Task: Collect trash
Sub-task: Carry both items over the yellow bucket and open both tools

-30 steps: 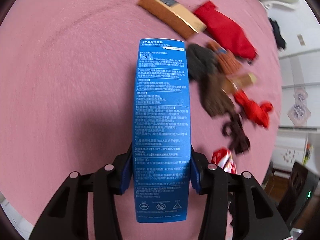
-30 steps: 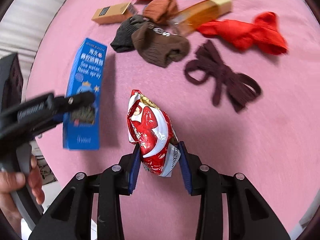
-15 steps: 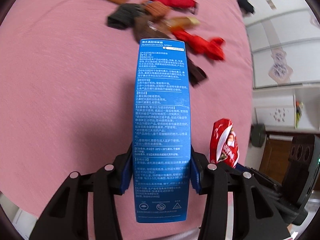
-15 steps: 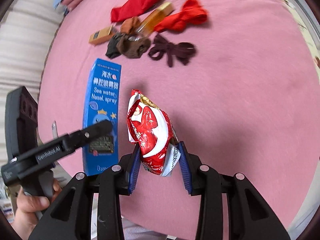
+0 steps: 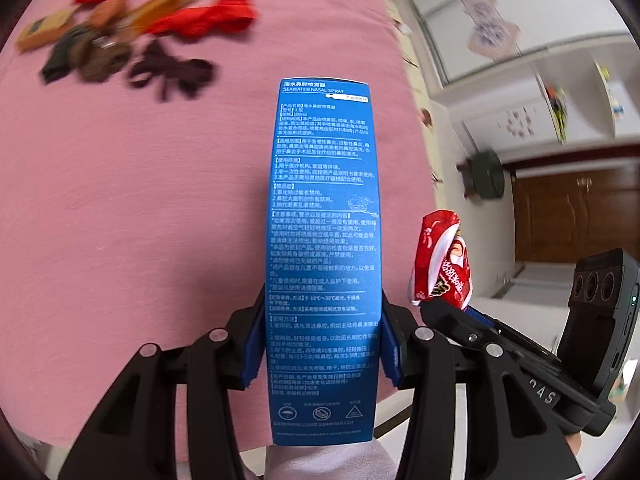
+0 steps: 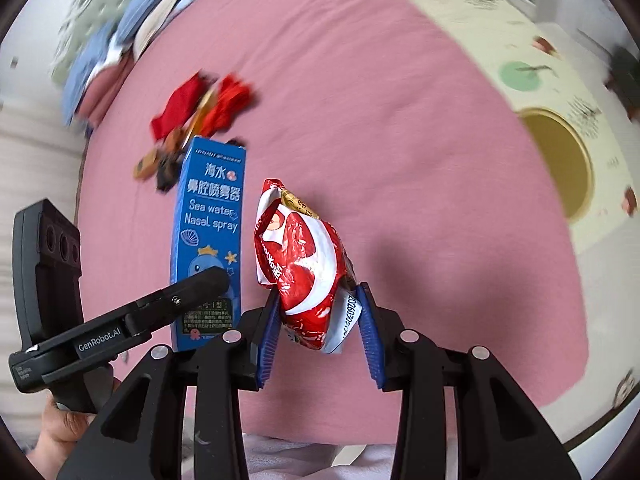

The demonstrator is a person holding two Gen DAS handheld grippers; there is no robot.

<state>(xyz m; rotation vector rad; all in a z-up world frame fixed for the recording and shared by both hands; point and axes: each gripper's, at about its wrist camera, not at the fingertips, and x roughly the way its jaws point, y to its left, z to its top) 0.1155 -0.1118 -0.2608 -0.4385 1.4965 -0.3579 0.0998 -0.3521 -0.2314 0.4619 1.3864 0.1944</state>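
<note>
Left gripper (image 5: 323, 350) clamps the blue box (image 5: 324, 256) near its bottom end, long axis running forward along the fingers, above the pink bed (image 5: 132, 216). Right gripper (image 6: 318, 330) pinches the red snack bag (image 6: 306, 264), bag upright, just right of the box.

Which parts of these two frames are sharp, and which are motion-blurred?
Left wrist view: the blue box in the left gripper is sharp, the clothes pile smeared. Right wrist view: the red snack bag in the right gripper is crisp, the bedding streaked.
</note>
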